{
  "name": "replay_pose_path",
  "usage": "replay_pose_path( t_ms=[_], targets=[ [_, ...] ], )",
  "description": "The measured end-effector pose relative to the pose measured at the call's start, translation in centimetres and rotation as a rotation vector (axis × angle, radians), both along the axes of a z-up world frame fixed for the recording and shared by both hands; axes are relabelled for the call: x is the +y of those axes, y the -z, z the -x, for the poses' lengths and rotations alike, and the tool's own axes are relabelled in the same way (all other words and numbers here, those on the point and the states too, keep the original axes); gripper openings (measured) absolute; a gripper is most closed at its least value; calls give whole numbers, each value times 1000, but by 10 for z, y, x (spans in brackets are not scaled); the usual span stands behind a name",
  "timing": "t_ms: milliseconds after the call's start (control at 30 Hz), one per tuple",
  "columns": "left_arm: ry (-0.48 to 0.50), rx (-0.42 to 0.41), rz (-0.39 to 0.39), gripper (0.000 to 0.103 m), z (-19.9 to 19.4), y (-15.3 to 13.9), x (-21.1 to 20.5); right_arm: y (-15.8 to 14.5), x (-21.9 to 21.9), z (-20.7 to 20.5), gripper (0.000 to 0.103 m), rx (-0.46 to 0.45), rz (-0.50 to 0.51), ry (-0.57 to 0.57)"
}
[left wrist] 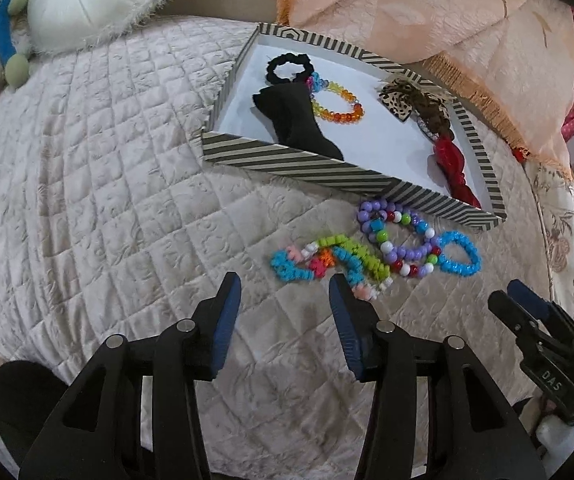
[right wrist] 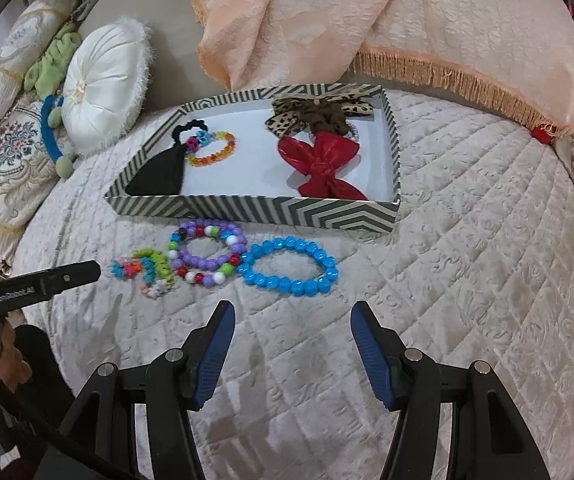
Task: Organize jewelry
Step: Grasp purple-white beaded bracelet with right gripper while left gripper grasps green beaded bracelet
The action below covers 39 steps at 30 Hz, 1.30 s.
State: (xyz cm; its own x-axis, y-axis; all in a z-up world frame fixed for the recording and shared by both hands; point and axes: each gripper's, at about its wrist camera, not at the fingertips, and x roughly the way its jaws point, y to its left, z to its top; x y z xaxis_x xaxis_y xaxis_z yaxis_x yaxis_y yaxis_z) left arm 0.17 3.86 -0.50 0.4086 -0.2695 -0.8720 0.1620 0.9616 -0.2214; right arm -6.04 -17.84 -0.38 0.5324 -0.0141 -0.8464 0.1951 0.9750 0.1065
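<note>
Three bead bracelets lie on the quilted bedspread in front of a striped box [left wrist: 287, 164] [right wrist: 247, 210]. They are a neon multicolour one [left wrist: 347, 252] [right wrist: 155, 266], a purple mixed one [left wrist: 407, 256] [right wrist: 195, 260] and a sky-blue one [left wrist: 457, 272] [right wrist: 291, 288]. Inside the box lie a black hair tie, a rainbow bracelet [left wrist: 339, 114] [right wrist: 207, 162], a leopard bow [right wrist: 311, 114] and a red bow [right wrist: 319, 156]. My left gripper [left wrist: 285, 284] is open, its tips just short of the neon bracelet. My right gripper [right wrist: 293, 308] is open, just short of the blue bracelet.
A white round cushion [left wrist: 87, 0] [right wrist: 103, 84] and a blue-and-green soft toy [right wrist: 53, 120] lie behind the box at the left. A peach fringed cloth [left wrist: 447, 20] [right wrist: 367, 20] drapes over the back right. Patterned pillows sit at the far left.
</note>
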Motion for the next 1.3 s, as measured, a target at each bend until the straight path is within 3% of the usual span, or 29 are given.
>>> replay_pose_path(
  t_ms=[200,267,500,600,667,867,967,1300],
  targets=[
    [20,21,-19,46,-10,9,-10,-1,8,-15,56,-33,-20,-72],
    [24,25,-22,46,-12,11,-11,2,16,-27,45,-39,-29,-119],
    [19,30,-25,46,-16,12,-4,20,33,-66,36,4,-9,-216],
    [20,25,-28,46,-18,11,0,31,36,-80,25,41,9,-250],
    [23,29,-27,46,-19,12,1,35,36,-81,10,50,18,-260],
    [54,31,-18,46,-23,16,-4,17,21,-63,9,-8,-14,-238],
    [94,21,-6,62,-23,17,-12,6,10,-55,9,-38,-35,-212],
    [145,10,-49,62,-30,29,-35,-1,-4,-41,9,-56,-86,-183]
  ],
)
